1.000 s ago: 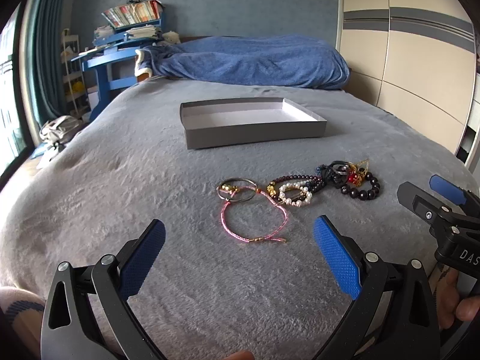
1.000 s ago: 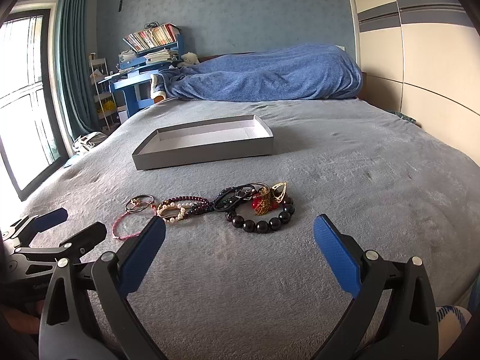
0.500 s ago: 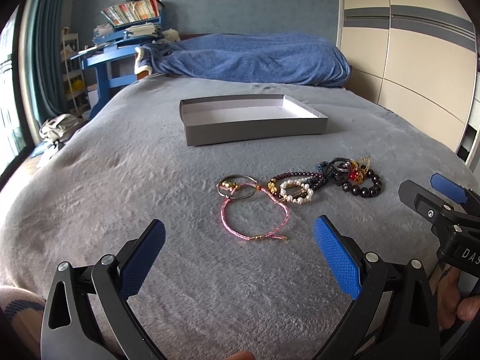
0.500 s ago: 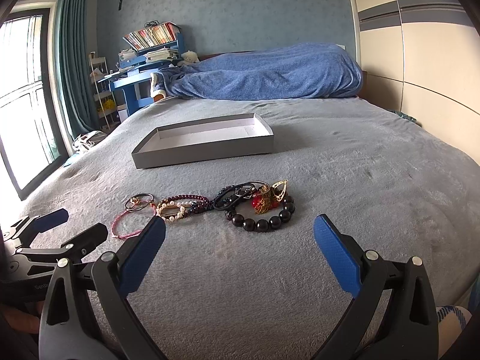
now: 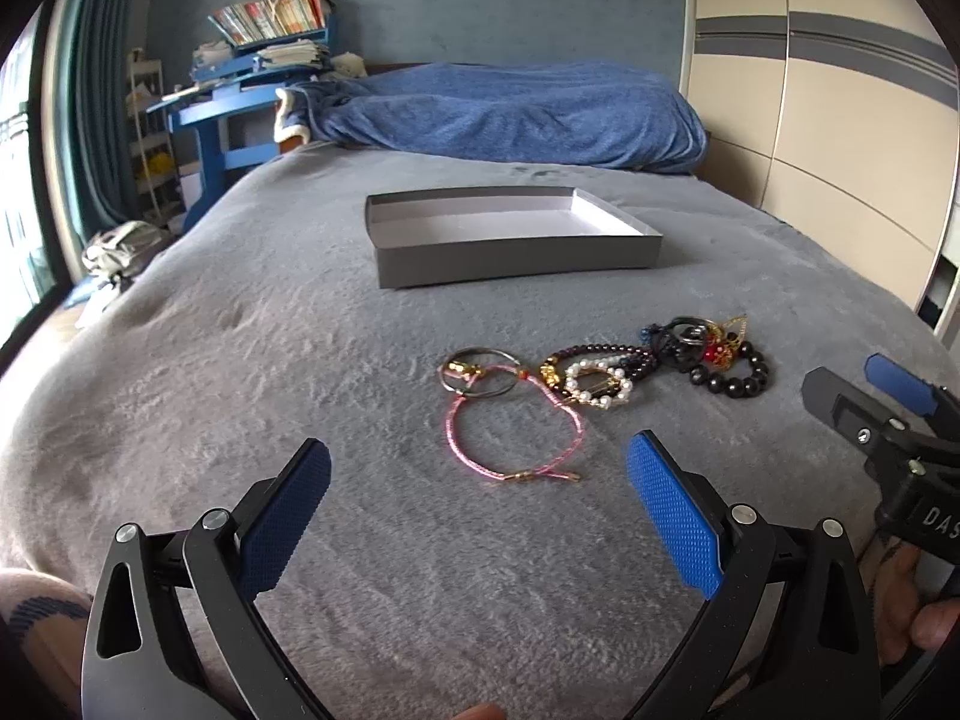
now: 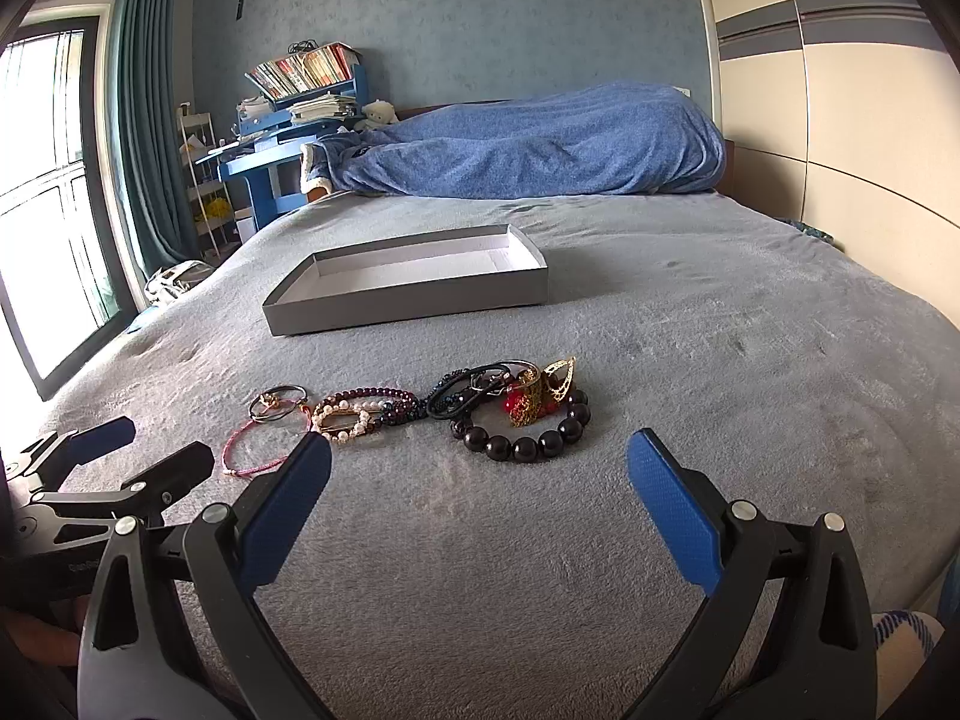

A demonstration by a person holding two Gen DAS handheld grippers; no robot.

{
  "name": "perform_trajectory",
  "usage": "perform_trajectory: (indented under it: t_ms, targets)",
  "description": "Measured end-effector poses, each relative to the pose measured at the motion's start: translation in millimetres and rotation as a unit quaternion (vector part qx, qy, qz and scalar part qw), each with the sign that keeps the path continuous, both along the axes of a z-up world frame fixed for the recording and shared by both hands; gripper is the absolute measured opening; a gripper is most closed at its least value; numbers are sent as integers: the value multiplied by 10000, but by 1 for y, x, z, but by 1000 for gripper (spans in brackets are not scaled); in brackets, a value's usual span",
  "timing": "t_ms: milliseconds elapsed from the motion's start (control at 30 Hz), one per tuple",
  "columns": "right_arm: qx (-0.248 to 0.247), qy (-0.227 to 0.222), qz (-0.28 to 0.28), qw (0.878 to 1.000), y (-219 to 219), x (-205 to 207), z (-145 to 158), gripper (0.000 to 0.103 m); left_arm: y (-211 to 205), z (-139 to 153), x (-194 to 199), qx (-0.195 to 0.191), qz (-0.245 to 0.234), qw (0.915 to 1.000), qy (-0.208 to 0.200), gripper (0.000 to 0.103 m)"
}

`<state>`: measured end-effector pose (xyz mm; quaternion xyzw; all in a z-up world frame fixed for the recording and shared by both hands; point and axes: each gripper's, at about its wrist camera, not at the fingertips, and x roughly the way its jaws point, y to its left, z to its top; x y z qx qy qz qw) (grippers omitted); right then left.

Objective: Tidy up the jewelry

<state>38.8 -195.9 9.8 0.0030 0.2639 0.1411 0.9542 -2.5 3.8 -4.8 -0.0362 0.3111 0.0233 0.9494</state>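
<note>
- From the left wrist: the left gripper [image 5: 477, 483] hangs just above the grey blanket [image 5: 240, 372] with its blue pads spread wide and nothing between them.
- Directly ahead of its gap lies the pink cord bracelet [image 5: 513, 441], the nearest piece, and to my eye the one it is lined up for.
- Just past the cord, touching its far loop, sits a thin metal bangle [image 5: 477, 373]; ahead and to the right come a pearl piece [image 5: 600, 384] lying on a dark garnet-coloured bead strand [image 5: 600, 354], then a black bead bracelet [image 5: 735, 369] with a red-and-gold charm.
- The jewelry lies in one loose row, likely so that each piece can be picked singly.
- Well beyond, straight ahead, stands a shallow grey tray [image 5: 516, 258]; its pale floor is bare, so nothing is sorted yet.
- The right gripper [image 5: 864, 396] reaches in at the far right edge.
- From the right wrist: the right gripper [image 6: 477, 483] is likewise spread wide and empty, low over the blanket.
- Ahead of its gap sits the black bead bracelet [image 6: 522, 432], the gold filigree charm [image 6: 549, 393] resting on it and black cords [image 6: 474, 390] tangled alongside; lifting one may drag the others, I'd guess.
- Ahead and left, the tray [image 6: 414, 303] holds nothing.
- The left gripper [image 6: 114, 459] pokes in low at the left, beside the pink cord [image 6: 258, 450].
</note>
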Motion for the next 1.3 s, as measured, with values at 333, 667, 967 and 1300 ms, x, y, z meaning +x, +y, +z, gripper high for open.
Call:
perform_trajectory:
  t_ms: [333, 667, 967, 1300]
  targets:
    - [7, 8, -5, 10000, 0, 0, 0, 98, -1, -3, 5, -59, -98, 9998, 190, 98]
    - [9, 19, -2, 10000, 0, 0, -1, 98, 0, -6, 12, -114, -26, 9994, 331, 98]
    - [14, 59, -8, 10000, 0, 0, -5, 98, 0, -6, 13, -13, 27, 9994, 345, 98]
    - [142, 266, 32, 9995, 2, 8, -7, 98, 0, -3, 28, 140, -123, 9992, 352, 98]
